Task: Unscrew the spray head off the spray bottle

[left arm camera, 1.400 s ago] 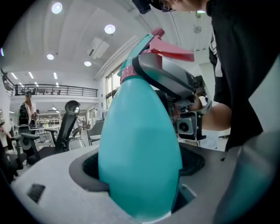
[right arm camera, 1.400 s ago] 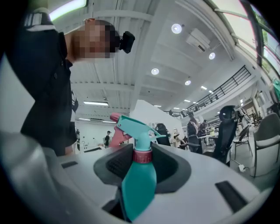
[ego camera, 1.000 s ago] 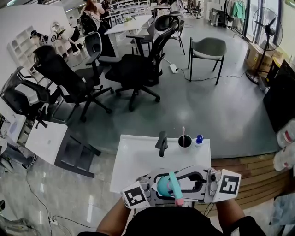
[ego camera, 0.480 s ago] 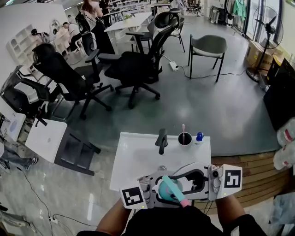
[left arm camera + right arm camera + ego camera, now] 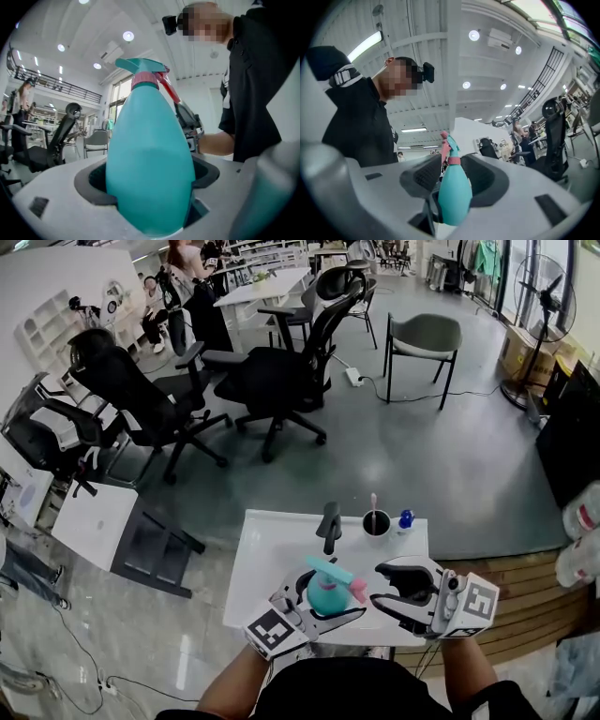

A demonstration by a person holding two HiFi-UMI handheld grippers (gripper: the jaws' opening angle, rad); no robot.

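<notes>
A teal spray bottle with a teal head and pink trigger is held above the near edge of the white table. My left gripper is shut on the bottle's body; in the left gripper view the bottle fills the gap between the pads, and its head sits on the neck with a pink collar. My right gripper is open just right of the bottle, jaws pointing at it, not touching. In the right gripper view the bottle stands beyond the spread jaws.
At the table's far edge stand a dark upright object, a black cup with a stick in it and a small blue item. Office chairs stand on the grey floor beyond. A low white table is at left.
The two grippers were together around the bottle close to the body. The right gripper has let go and drawn off to the right; the left has carried the bottle forward and left.
</notes>
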